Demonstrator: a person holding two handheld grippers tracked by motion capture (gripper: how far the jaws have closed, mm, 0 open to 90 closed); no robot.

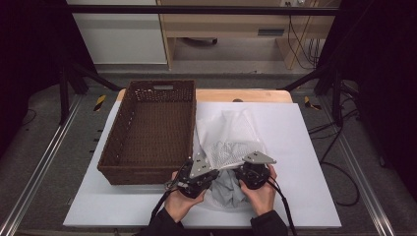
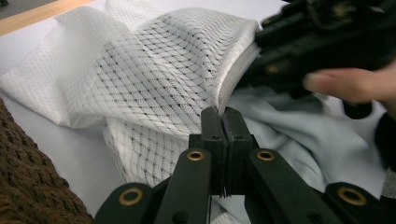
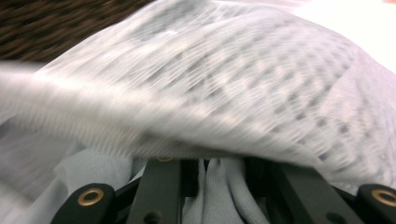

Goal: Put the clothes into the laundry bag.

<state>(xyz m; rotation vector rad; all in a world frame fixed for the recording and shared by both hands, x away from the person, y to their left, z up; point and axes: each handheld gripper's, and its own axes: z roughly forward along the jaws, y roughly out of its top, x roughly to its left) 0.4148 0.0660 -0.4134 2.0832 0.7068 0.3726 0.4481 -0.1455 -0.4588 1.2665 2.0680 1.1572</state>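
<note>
Mesh bag (image 2: 154, 74) rim pinched between left fingers (image 2: 212, 126), pale garment (image 2: 299, 135) beside

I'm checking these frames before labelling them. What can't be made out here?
- Right gripper fingers: right gripper view, tips covered by the blurred mesh bag.
- Pale garment: high view, mostly hidden under the bag and hands.
- Wicker basket: left gripper view, cut off by the edge.

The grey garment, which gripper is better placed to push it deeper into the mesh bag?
Right. The right gripper is already clamped on the grey garment under the mesh bag, while the left gripper pinches the bag's edge.
</note>
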